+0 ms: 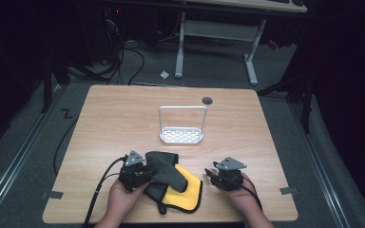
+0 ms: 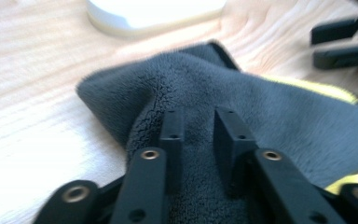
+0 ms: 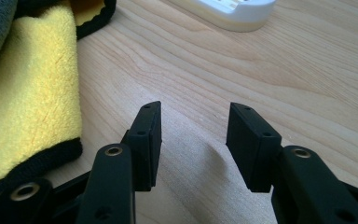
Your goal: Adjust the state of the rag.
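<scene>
The grey-and-yellow microfibre cloth [image 1: 173, 183] looks soft, light and floppy; pinching a bound edge or corner should work best. The left gripper [image 2: 198, 128] stands released over its grey fold, and the right gripper [image 3: 193, 135] is spread, empty, above the desk [image 1: 123, 123].

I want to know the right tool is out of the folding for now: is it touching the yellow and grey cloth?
Apart. The right gripper view shows the right tool open over bare table, with wood between it and the cloth.

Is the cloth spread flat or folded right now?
Folded. The cloth has its grey side doubled over the yellow side, which lies flat on the table.
</scene>
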`<control>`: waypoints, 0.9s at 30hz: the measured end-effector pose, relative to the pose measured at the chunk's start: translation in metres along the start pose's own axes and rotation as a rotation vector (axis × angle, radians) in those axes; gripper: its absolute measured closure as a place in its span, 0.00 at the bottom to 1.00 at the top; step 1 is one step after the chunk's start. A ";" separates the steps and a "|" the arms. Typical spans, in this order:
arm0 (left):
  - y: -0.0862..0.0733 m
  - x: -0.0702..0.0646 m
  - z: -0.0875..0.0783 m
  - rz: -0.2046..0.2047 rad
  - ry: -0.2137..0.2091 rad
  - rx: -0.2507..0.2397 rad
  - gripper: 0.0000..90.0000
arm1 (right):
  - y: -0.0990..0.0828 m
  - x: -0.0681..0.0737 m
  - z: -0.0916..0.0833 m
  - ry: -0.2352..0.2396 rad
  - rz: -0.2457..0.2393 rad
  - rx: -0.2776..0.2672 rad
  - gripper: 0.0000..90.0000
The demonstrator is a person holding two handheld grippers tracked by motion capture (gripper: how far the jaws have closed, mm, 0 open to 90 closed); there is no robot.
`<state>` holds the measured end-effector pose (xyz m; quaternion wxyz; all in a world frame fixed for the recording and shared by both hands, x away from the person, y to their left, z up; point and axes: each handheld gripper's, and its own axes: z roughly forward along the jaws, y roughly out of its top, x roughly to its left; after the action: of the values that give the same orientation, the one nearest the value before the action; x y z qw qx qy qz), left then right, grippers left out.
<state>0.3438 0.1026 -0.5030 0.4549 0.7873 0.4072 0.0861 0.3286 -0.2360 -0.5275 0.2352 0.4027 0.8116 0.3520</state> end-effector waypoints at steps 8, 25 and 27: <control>0.009 -0.032 -0.004 0.091 -0.089 -0.014 0.59 | 0.008 0.010 -0.005 0.020 -0.005 -0.040 0.61; -0.012 -0.061 0.030 0.264 -0.018 0.122 0.72 | 0.015 0.047 0.001 0.133 -0.072 -0.023 0.58; -0.015 -0.058 0.030 0.270 -0.005 0.116 0.81 | 0.014 0.049 0.005 0.146 -0.076 0.001 0.59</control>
<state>0.3128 0.0450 -0.5181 0.3938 0.8601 0.3007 0.1209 0.3110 -0.1883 -0.5251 0.1882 0.3449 0.8414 0.3711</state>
